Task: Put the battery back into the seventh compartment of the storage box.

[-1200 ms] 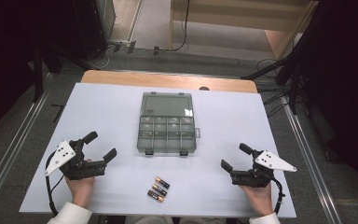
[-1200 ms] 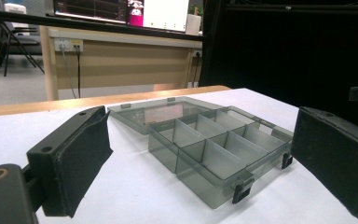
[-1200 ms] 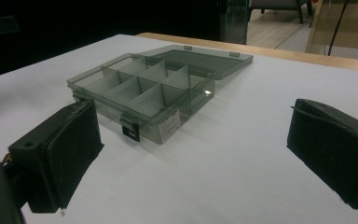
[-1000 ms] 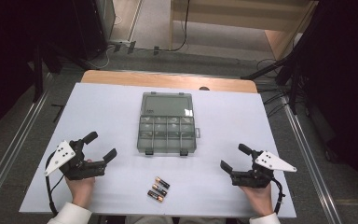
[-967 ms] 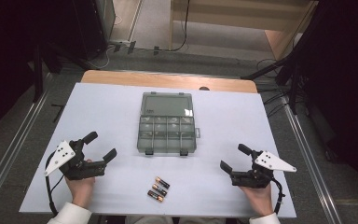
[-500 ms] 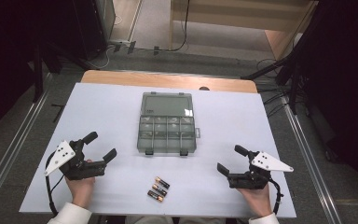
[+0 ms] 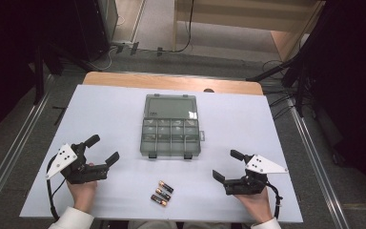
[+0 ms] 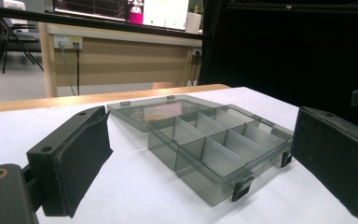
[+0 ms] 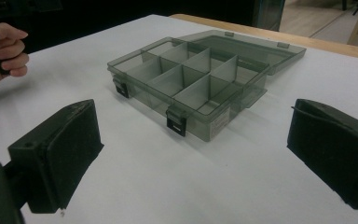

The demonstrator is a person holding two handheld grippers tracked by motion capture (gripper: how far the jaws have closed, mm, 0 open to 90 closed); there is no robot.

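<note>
Right gripper (image 7: 226,166) has shifted left toward the batteries (image 7: 160,192); both grippers' fingers spread wide, empty.

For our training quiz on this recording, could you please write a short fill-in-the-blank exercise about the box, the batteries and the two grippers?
1. The lid of the compartment box lies ____.
2. The number of batteries on the table is ____.
3. The batteries lie between the box and the table's ____ edge.
4. The fingers of the left gripper and the right gripper stand ____, holding nothing.

Missing words: open; three; near; apart
</note>
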